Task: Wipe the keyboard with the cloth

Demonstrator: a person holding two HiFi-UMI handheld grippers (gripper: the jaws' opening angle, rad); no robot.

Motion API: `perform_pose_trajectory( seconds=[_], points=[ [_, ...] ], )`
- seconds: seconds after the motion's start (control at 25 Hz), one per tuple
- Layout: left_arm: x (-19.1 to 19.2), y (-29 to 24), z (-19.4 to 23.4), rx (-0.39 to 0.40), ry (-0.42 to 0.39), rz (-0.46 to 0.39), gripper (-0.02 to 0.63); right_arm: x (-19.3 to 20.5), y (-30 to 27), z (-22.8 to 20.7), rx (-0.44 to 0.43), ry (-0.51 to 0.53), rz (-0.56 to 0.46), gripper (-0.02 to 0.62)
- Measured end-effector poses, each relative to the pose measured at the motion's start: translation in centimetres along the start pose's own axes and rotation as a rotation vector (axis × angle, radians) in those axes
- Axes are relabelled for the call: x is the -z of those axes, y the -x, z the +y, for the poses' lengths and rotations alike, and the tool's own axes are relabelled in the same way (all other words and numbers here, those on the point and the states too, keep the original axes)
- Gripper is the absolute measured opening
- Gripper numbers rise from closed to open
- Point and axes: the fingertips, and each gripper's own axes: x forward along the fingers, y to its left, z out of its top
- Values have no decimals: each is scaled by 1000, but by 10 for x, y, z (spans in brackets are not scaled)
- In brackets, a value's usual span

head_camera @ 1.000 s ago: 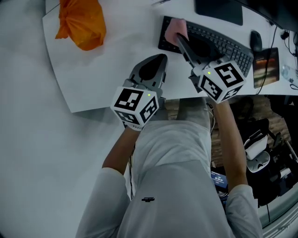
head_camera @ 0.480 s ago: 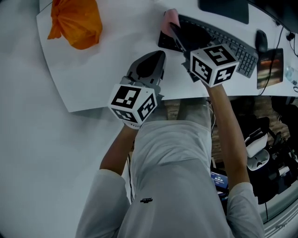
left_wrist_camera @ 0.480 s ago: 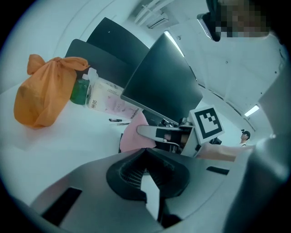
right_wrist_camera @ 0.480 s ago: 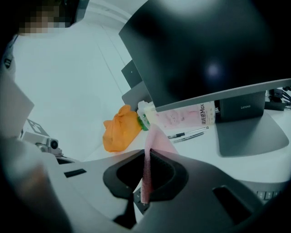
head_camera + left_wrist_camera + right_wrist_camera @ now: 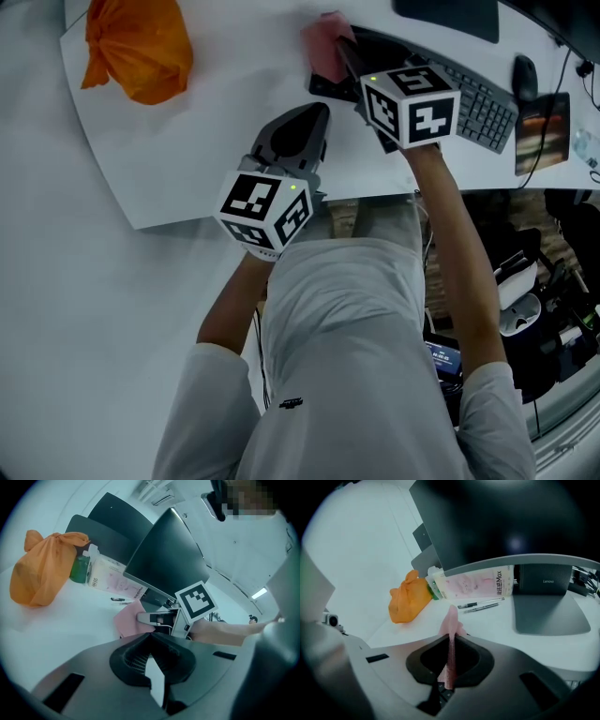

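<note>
Pink cloth (image 5: 323,42): pinched in R claw at far-left end of kbd (image 5: 469,98). Loose part sticks out past claw tips, over kbd corner & the tabletop just beside it.
R claw (image 5: 451,641): jaws squeezed onto a thin fold of cloth, which runs as a strip betw them. Keys show just beneath.
L claw (image 5: 150,637): jaws together at tips, nothing betw them. Over bare tabletop nr front edge, apart from kbd; touching or not, can't tell.
Step (my read): end of a pass at left side; most of kbd lies to the right.
Risk 1: hard claw tips could scrape keycaps instead of cloth. Cause: only a thin fold is gripped, so little padding if claw tilts low.
Risk 2: cloth pulled out of pinch. Cause: snag on a key edge.
Risk 3: kbd skids or skews. Cause: L claw isn't steadying it & top looks smooth.
Risk 4: pens (image 5: 480,604) knocked. Cause: overshoot past kbd's far edge.
Tabletop (image 5: 225,122): white, smooth, plain.
Clutter: orange bag (image 5: 136,47), green bottle (image 5: 80,569), tissue pack (image 5: 473,585), monitor (image 5: 168,559), mouse (image 5: 525,80).
Room: pale floor (image 5: 66,328) to the left; cables & gear under tabletop's right side.
</note>
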Motion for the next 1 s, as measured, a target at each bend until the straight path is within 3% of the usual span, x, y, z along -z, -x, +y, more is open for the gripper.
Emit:
perform_pose_trajectory(
  seconds=[0.24, 1.0],
  points=[
    [-2, -5, 1, 7, 6, 7, 18, 16, -2, -20, 86, -65, 81, 18],
    [-1, -28, -19, 58, -31, 56, 18, 37, 40, -69, 208, -112, 102, 18]
  ],
)
